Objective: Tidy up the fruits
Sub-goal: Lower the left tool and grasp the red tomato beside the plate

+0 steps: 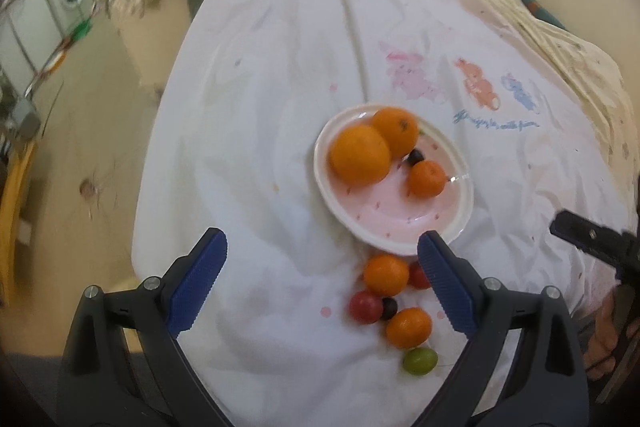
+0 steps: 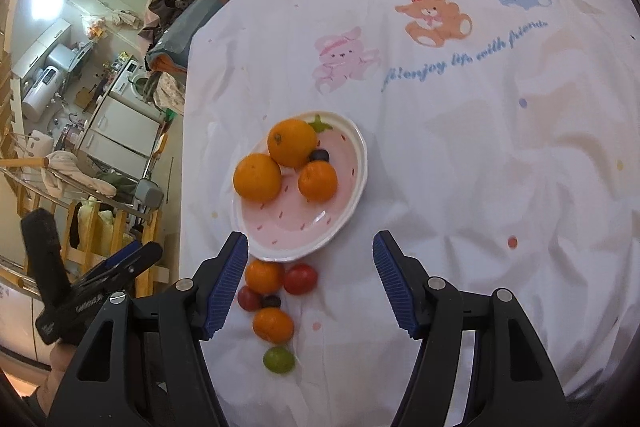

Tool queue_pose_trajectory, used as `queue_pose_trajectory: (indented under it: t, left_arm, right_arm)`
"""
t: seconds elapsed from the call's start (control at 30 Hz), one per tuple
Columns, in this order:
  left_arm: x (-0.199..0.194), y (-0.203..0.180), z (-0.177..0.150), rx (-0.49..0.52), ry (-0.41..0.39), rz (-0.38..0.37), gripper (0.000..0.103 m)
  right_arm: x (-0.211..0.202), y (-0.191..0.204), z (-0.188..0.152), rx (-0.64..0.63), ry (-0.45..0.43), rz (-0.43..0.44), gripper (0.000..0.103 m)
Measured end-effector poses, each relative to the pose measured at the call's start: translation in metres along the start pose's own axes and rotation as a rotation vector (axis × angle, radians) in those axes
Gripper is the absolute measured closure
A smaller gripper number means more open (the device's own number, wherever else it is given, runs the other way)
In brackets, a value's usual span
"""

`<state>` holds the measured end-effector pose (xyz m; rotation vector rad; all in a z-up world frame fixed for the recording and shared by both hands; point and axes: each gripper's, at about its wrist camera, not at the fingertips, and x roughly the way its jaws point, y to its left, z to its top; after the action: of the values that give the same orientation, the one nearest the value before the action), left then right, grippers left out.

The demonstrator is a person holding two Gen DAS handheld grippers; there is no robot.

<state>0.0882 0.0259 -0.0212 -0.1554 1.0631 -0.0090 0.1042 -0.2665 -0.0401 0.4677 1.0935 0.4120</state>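
With both the left tool and the right tool wide open and empty, picking is in hand: loose fruits lie on the bed sheet at 6 o'clock of the pink plate, so next needs closing on one.

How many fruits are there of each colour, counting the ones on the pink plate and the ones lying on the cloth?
Orange: 5, with three on the plate and two on the cloth
Red: 2, both on the cloth
Dark, nearly black: 2, with one on the plate and one on the cloth
Green: 1, on the cloth
Total: 10
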Motion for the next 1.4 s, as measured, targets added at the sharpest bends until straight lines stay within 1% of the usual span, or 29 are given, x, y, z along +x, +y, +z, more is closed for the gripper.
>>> queue_pose_trajectory:
  t: [0.1,0.17,0.23,0.27,0.33,0.4,0.47,0.5,0.53,0.67,0.7,0.73,0.77,0.83,1.0,1.17,1.33,1.4]
  left_arm:
    - [0.008,0.008,-0.001,-0.045,0.037,-0.005,0.012]
    - [0.015,0.008,-0.004,-0.057,0.08,-0.032,0.017]
    - [0.023,0.005,-0.009,-0.062,0.123,-0.054,0.029]
    - [0.028,0.002,-0.011,-0.059,0.149,-0.063,0.032]
    - [0.039,-0.006,-0.017,-0.035,0.216,-0.076,0.045]
    - [0.049,-0.012,-0.024,-0.015,0.276,-0.09,0.047]
    - [0.055,-0.016,-0.03,-0.014,0.313,-0.107,0.051]
    - [0.061,-0.018,-0.033,-0.022,0.341,-0.118,0.055]
    - [0.065,-0.019,-0.035,-0.028,0.359,-0.123,0.058]
    - [0.081,-0.022,-0.044,-0.051,0.42,-0.125,0.06]
    - [0.083,-0.024,-0.045,-0.054,0.429,-0.128,0.064]
    - [0.086,-0.025,-0.046,-0.054,0.436,-0.131,0.068]
    - [0.088,-0.026,-0.047,-0.053,0.441,-0.131,0.069]
    - [0.092,-0.027,-0.047,-0.057,0.449,-0.126,0.077]
    - [0.094,-0.026,-0.046,-0.058,0.45,-0.125,0.078]
    - [0.084,-0.024,-0.044,-0.049,0.426,-0.115,0.078]
    - [0.061,-0.011,-0.037,-0.092,0.38,-0.143,0.078]
    - [0.052,-0.007,-0.034,-0.086,0.337,-0.105,0.078]
  right_arm:
    - [0.001,-0.006,-0.007,0.049,0.007,0.011,0.035]
    - [0.002,-0.008,-0.01,0.071,0.011,0.018,0.035]
    - [0.004,-0.007,-0.011,0.07,0.016,0.011,0.035]
    - [0.006,-0.007,-0.011,0.066,0.02,0.006,0.035]
    - [0.008,-0.006,-0.01,0.065,0.026,0.001,0.035]
    - [0.011,-0.007,-0.01,0.071,0.032,0.002,0.035]
    - [0.013,-0.007,-0.01,0.072,0.04,0.0,0.035]
    - [0.014,-0.006,-0.01,0.07,0.043,0.0,0.035]
    - [0.015,-0.005,-0.01,0.068,0.045,0.0,0.035]
    - [0.02,-0.002,-0.009,0.06,0.056,0.003,0.035]
    - [0.021,-0.001,-0.01,0.054,0.059,0.003,0.035]
    - [0.021,0.0,-0.01,0.05,0.06,0.003,0.035]
    - [0.022,0.001,-0.01,0.045,0.061,0.001,0.035]
    - [0.022,0.002,-0.01,0.036,0.062,-0.003,0.035]
    - [0.022,0.002,-0.011,0.031,0.063,-0.009,0.035]
    - [0.023,0.002,-0.011,0.026,0.069,-0.016,0.035]
    - [0.03,0.005,-0.018,0.009,0.101,-0.032,0.035]
    - [0.036,0.01,-0.024,-0.011,0.129,-0.036,0.035]
